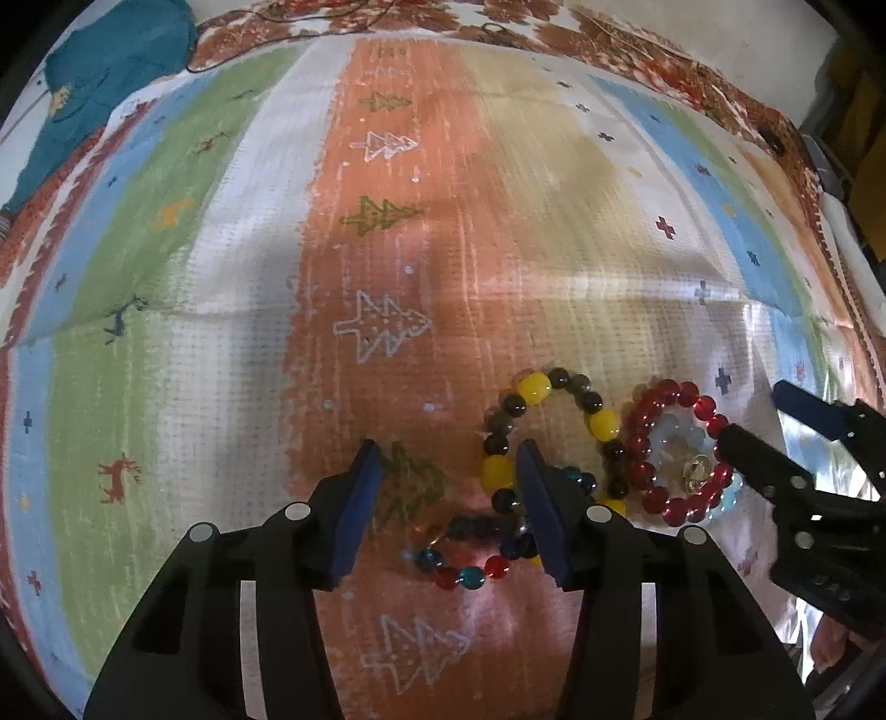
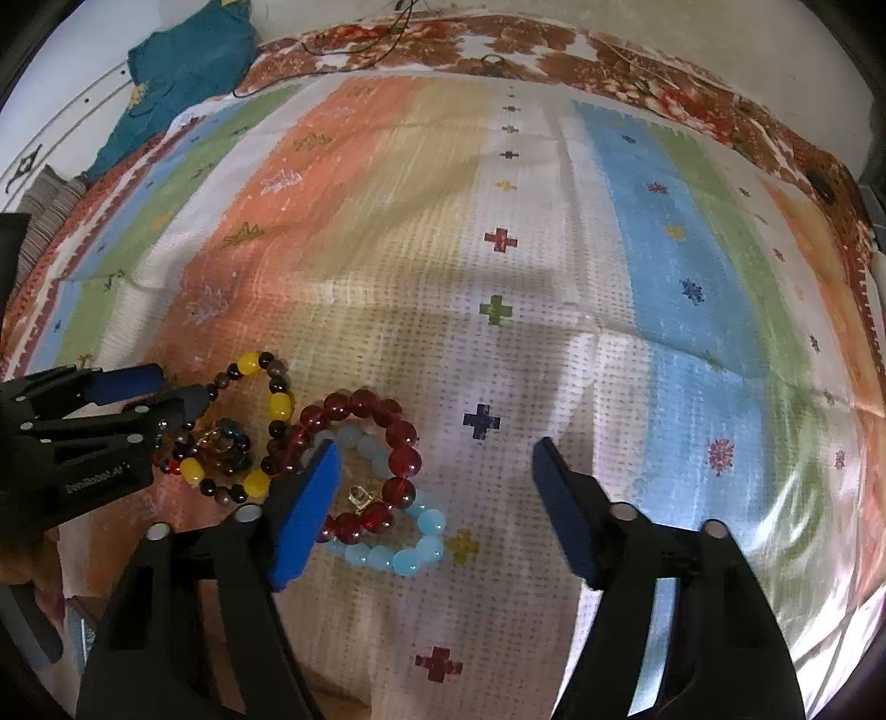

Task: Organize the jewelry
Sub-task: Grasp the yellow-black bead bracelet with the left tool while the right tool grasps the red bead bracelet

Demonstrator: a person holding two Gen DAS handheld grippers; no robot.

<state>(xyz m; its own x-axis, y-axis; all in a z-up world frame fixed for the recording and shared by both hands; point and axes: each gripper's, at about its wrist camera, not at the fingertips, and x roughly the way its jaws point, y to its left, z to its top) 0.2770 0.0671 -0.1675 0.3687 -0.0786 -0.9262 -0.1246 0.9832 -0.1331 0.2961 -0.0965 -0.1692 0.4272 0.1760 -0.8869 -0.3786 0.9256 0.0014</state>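
Several bead bracelets lie together on a striped cloth. A yellow-and-black bracelet point(image 1: 554, 432) point(image 2: 260, 426) overlaps a small multicoloured one point(image 1: 470, 559) point(image 2: 221, 448). A red bead bracelet point(image 1: 675, 448) point(image 2: 376, 448) lies over a pale blue one point(image 1: 686, 443) point(image 2: 398, 548), with a small gold charm point(image 1: 695, 471) point(image 2: 360, 494) inside. My left gripper point(image 1: 448, 459) point(image 2: 166, 387) is open, low over the multicoloured bracelet. My right gripper point(image 2: 437, 459) point(image 1: 758, 410) is open, its left finger over the red and blue bracelets.
The striped cloth point(image 1: 387, 221) point(image 2: 554, 277) covers a bed with a red floral sheet point(image 2: 609, 61) at the far edge. A teal garment point(image 1: 111, 72) point(image 2: 183, 72) lies at the far left. A thin black cord point(image 2: 354, 39) runs along the back.
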